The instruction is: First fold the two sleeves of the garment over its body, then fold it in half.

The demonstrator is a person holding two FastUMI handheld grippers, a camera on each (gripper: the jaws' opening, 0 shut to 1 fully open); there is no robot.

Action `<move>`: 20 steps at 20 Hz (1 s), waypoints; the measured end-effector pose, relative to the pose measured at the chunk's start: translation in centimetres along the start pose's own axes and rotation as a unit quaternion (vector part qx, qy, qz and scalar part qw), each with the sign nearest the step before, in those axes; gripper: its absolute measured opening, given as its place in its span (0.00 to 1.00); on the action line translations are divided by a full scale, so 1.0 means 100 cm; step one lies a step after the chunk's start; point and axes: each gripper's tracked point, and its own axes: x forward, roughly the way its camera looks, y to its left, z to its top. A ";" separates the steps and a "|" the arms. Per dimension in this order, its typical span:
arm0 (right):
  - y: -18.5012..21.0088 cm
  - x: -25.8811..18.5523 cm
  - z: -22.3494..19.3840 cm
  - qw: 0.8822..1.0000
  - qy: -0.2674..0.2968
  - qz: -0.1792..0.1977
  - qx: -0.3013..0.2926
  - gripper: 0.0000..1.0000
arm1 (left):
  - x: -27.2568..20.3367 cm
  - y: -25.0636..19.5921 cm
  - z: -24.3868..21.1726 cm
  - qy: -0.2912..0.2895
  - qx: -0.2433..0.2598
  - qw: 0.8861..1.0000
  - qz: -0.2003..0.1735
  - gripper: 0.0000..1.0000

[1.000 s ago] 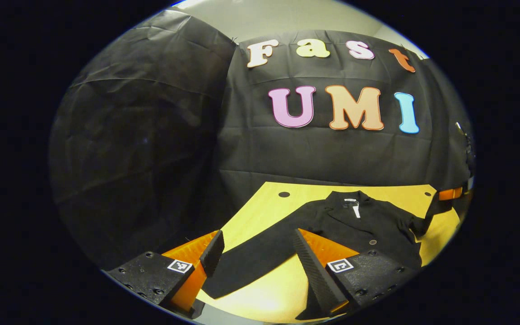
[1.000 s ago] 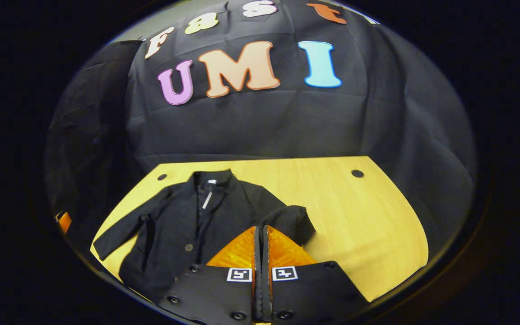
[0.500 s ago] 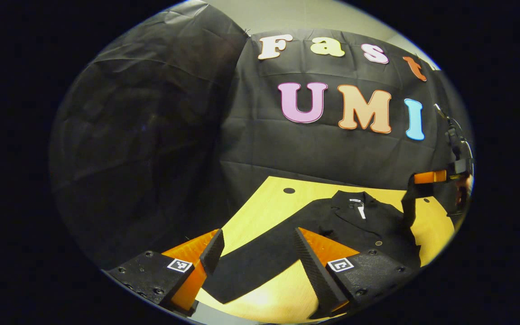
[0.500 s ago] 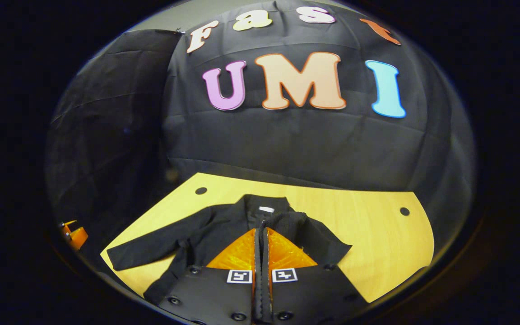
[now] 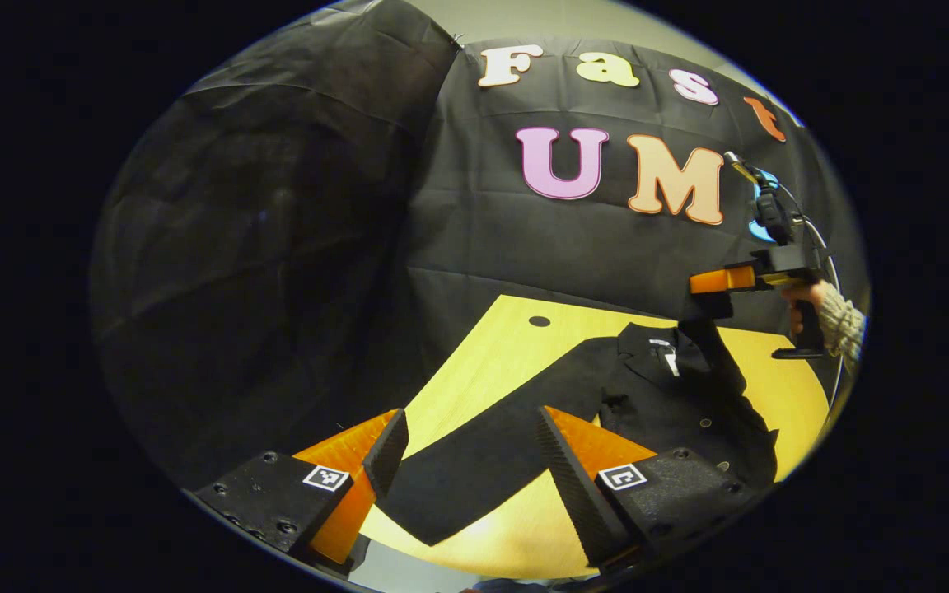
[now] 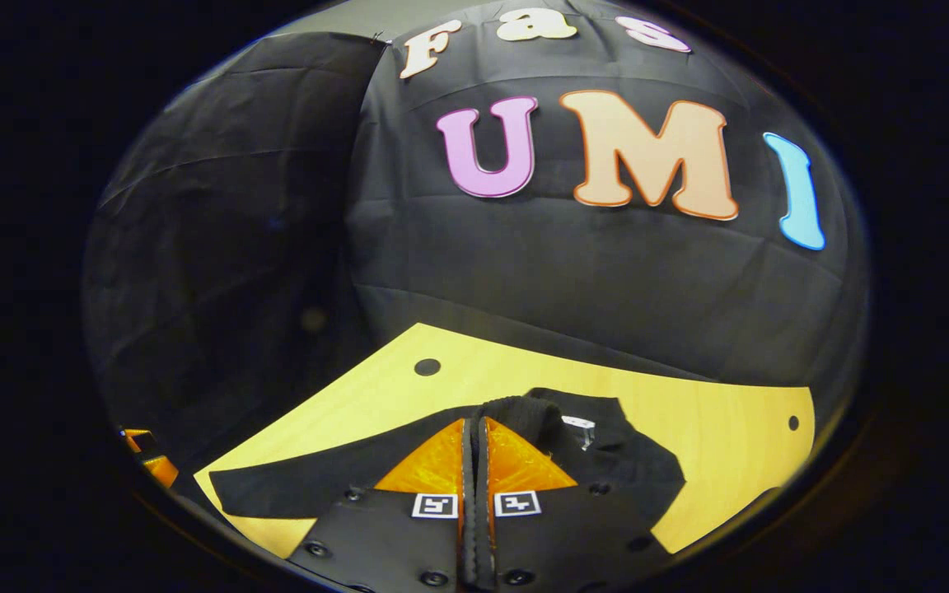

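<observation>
A black jacket (image 5: 693,416) lies face up on the yellow table (image 5: 487,362), collar toward the booth wall. My left gripper (image 5: 469,420) is open, its fingers either side of the long left sleeve (image 5: 474,465), which lies flat. Farther off, my right gripper (image 5: 709,282), held by a hand (image 5: 804,295), hangs above the collar with the right sleeve (image 5: 717,354) draped down from it. In the right gripper view my right gripper (image 6: 474,424) is shut on that sleeve's cuff (image 6: 528,408), over the jacket body (image 6: 647,478). The left sleeve (image 6: 318,486) stretches out to the left.
The table (image 6: 705,420) has small dark holes near its far corners (image 5: 539,320) (image 6: 427,366) (image 6: 793,422). Bare wood lies to the right of the jacket. The black cloth wall closes the back and left side. An orange part of my left gripper (image 6: 151,461) peeks in low left.
My right gripper has lifted the right sleeve off the table and carried it leftward over the jacket's body. My left gripper has stayed open around the left sleeve, barely shifting.
</observation>
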 end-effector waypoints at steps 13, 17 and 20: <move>0.054 0.102 -0.079 0.994 0.100 0.042 0.008 0.13 | 0.003 0.005 -0.031 0.035 0.003 0.999 -0.003 0.94; 0.059 0.105 -0.076 0.993 0.096 0.062 0.024 0.43 | 0.002 0.005 -0.036 0.040 0.004 0.999 -0.003 0.94; 0.068 0.107 -0.073 0.992 0.090 0.083 0.034 0.49 | 0.004 0.008 -0.041 0.044 -0.002 0.999 -0.002 0.94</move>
